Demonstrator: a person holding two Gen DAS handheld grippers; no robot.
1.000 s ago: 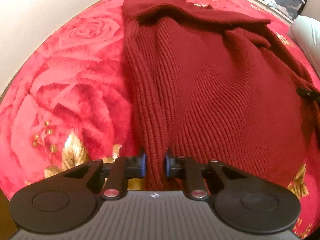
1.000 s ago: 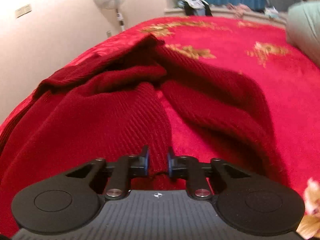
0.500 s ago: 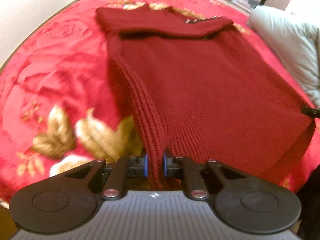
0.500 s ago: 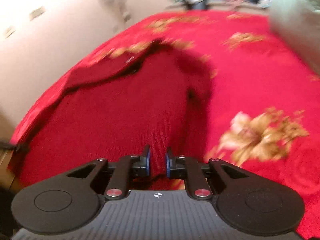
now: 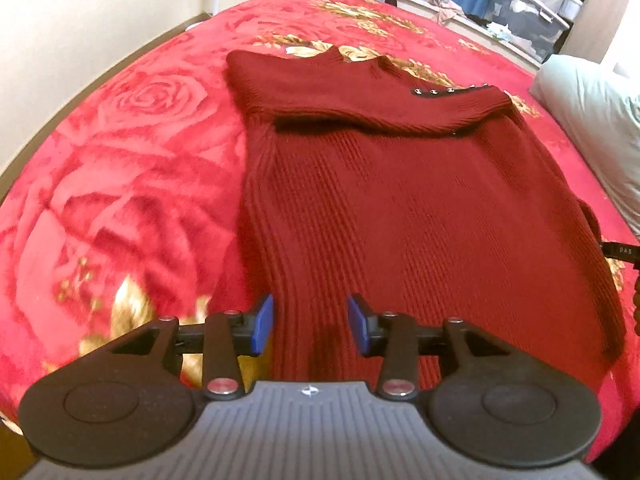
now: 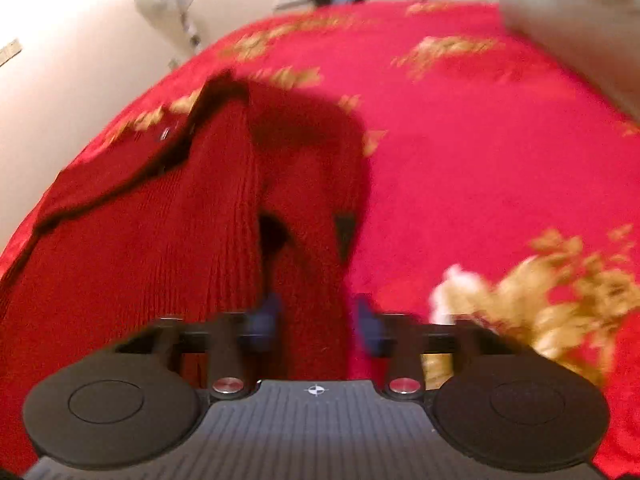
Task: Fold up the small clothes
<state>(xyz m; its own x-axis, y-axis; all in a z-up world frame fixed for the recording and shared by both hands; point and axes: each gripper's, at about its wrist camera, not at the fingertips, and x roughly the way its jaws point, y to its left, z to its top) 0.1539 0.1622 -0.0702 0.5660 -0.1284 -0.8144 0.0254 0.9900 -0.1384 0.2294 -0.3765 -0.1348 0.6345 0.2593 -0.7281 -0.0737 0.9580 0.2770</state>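
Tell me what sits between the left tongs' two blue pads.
In the left wrist view, the ribbed hem of the dark red sweater lies between the opening left tongs; the pads stand clear of it.

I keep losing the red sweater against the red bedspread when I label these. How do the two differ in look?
The sweater is dark maroon and plain, while the bedspread is a brighter red patterned with roses and gold leaves. The sweater is a ribbed knit; the bedspread shows no ribs and looks plush. The sweater carries a row of small studs near one shoulder, and the bedspread has none. Both are red fabric.
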